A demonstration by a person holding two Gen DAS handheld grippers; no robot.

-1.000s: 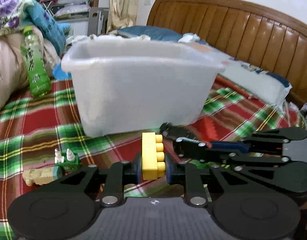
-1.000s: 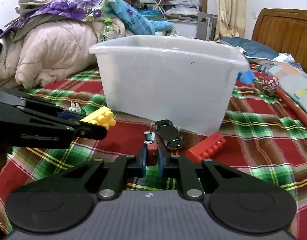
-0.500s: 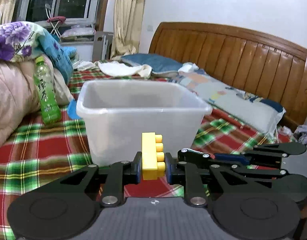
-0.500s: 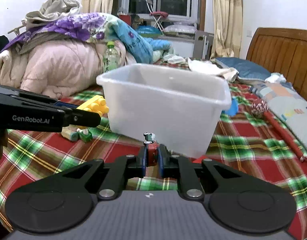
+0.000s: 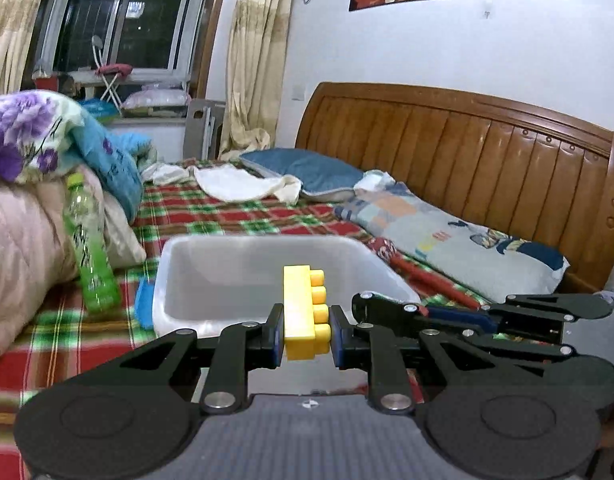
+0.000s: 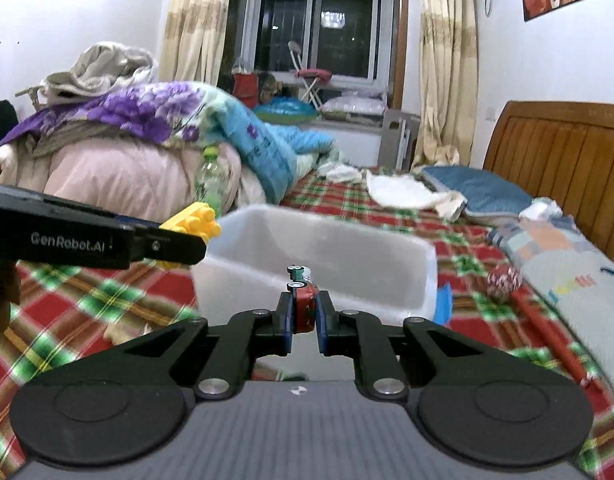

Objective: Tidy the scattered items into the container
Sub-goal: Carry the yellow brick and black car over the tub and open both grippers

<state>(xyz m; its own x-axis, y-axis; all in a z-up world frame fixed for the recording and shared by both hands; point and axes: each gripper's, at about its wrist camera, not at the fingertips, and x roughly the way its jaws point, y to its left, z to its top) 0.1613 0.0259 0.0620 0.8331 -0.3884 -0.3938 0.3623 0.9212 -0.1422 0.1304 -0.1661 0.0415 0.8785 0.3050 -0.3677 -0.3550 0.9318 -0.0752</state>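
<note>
My left gripper [image 5: 305, 338] is shut on a yellow toy brick [image 5: 305, 312], held upright just above the near rim of the translucent white plastic bin [image 5: 211, 316]. My right gripper [image 6: 304, 320] is shut on a small red toy car [image 6: 303, 300], held near the front edge of the same bin [image 6: 411, 280]. In the right wrist view the left gripper [image 6: 179, 246] comes in from the left with the yellow brick [image 6: 193, 220]. In the left wrist view the right gripper [image 5: 371, 304] reaches in from the right. The bin's inside looks empty as far as I can see.
The bin stands on a red-green plaid bedspread [image 5: 67, 340]. A green drink bottle [image 5: 89, 252] leans on piled quilts [image 6: 119, 160] at the left. Pillows [image 5: 447, 240], a red stick [image 6: 547, 328], a patterned ball [image 6: 503, 282] and the wooden headboard [image 5: 487, 160] lie right.
Both grippers have risen from bed level to above the bin's rim, each keeping its toy. The toys left on the bedspread have dropped out of view.
</note>
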